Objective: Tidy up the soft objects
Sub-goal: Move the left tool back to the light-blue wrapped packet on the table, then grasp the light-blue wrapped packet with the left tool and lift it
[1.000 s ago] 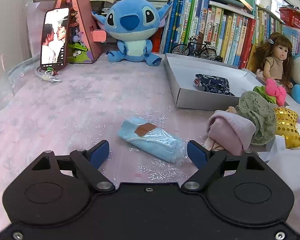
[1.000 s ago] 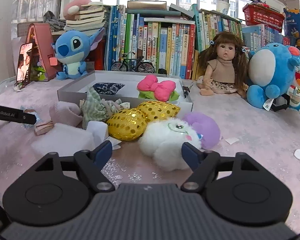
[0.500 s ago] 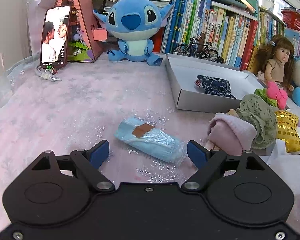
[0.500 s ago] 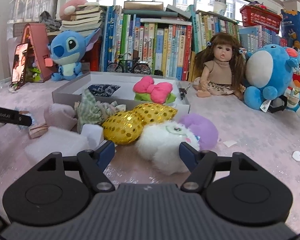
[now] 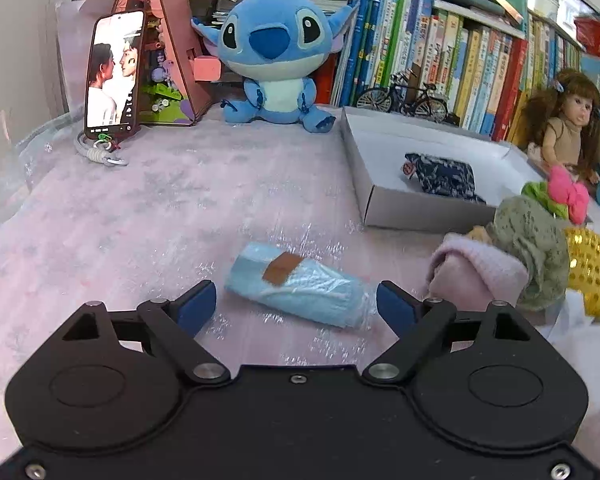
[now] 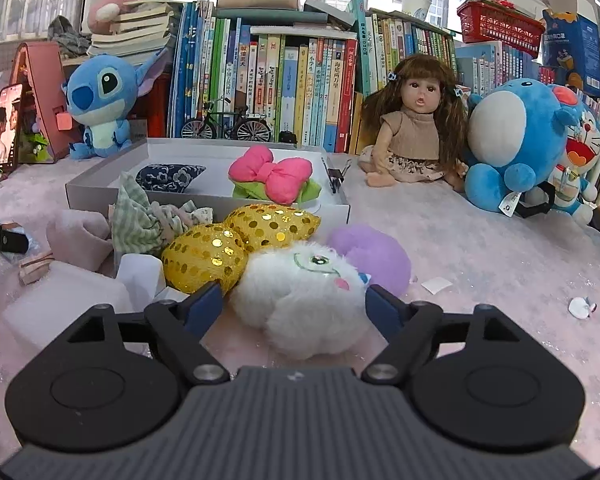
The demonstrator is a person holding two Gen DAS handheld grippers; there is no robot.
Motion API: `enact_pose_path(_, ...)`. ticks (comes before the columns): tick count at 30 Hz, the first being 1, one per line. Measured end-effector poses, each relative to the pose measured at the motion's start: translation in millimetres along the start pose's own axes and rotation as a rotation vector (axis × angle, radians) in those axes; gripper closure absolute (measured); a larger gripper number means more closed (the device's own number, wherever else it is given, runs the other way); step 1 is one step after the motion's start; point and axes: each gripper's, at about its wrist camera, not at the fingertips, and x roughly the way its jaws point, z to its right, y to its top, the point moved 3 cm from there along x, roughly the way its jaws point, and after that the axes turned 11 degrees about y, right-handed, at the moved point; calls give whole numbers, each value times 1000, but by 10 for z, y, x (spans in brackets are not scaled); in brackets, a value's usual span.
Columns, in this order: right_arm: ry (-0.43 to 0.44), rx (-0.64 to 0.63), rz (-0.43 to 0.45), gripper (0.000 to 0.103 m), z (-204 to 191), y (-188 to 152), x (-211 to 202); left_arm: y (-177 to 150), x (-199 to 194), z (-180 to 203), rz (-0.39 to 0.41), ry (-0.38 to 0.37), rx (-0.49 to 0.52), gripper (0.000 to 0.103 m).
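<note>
Both sets of jaws are opening: the left gripper (image 5: 296, 306) is straddling the wrapped blue cloth roll (image 5: 298, 286) on the bench, the right gripper (image 6: 294, 306) is framing the white fluffy toy (image 6: 300, 300), neither gripping, likely lining up pickups for the white box (image 6: 204, 200) behind, nearer the bench's back edge.

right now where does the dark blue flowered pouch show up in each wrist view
Left wrist view: the dark blue flowered pouch lies right of centre, inside the white box, toward its near wall.
Right wrist view: the pouch lies left of centre, in the box's left half, beside the pink bow.
Shared landmark: the blue plush sitting against the books, beyond the box's left end.
</note>
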Motion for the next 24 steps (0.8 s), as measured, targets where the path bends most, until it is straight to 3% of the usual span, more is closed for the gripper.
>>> enact_pose_path(5, -1, -9, -8, 13, -26, 7, 48, 67, 47, 54, 34, 76, 16, 13)
enact_pose_path(11, -4, -3, -26, 12, -3, -10, 104, 24, 77, 183, 66, 128, 146, 6)
enact_pose_path(13, 0, 2, -30, 12, 6, -22, 108, -30, 97, 226, 45, 102, 193, 5)
enact_pose_path(17, 3, 9, -34, 11, 21, -29, 118, -97, 58, 242, 74, 66, 206, 5)
enact_pose_path(21, 4, 16, -37, 11, 22, -35, 128, -92, 43, 219, 61, 4, 193, 20)
enact_pose_path(24, 7, 18, -40, 11, 27, -37, 136, -120, -4, 230, 69, -12, 211, 25)
